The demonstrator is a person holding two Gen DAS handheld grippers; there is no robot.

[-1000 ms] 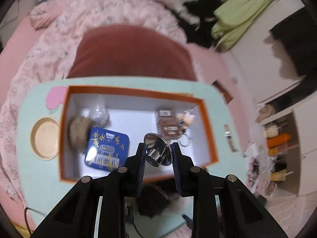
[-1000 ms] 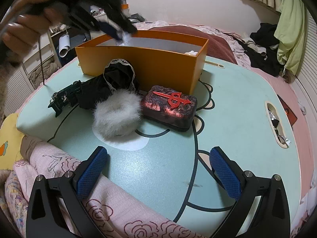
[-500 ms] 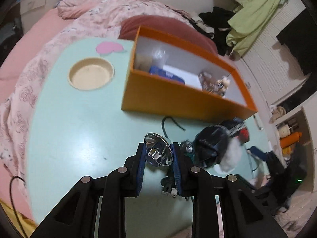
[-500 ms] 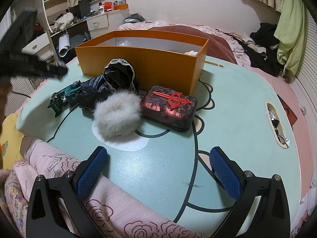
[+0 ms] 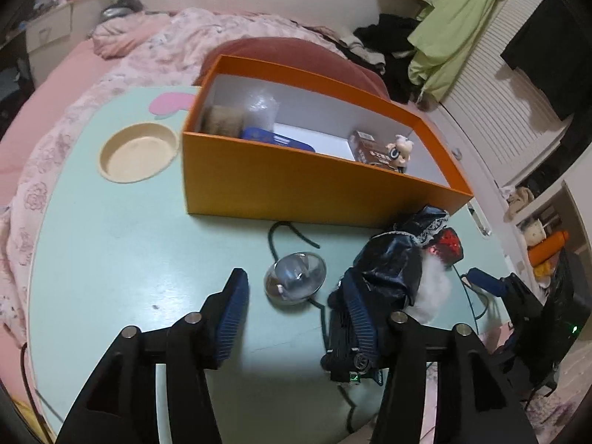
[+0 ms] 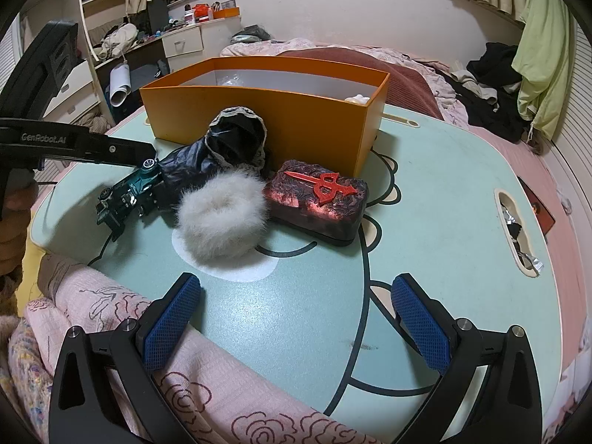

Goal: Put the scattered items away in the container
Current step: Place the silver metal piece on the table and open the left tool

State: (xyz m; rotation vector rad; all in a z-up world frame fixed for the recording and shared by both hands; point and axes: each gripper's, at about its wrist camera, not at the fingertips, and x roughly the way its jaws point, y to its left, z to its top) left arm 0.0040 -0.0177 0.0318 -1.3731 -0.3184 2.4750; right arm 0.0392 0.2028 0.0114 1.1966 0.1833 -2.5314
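While both hand-held grippers gape, the left (image 5: 296, 309) opening, a shiny metal funnel (image 5: 295, 277) lies between its ribbed pads.

Orange box (image 6: 259, 118); mint table (image 6: 425, 222); white fur puff (image 6: 222, 218); red-black case (image 6: 318, 199)

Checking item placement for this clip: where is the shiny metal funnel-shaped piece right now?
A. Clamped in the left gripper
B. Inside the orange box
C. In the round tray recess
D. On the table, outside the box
D: the metal piece lies on the table in front of the orange box, free between the opening jaws of the left gripper.
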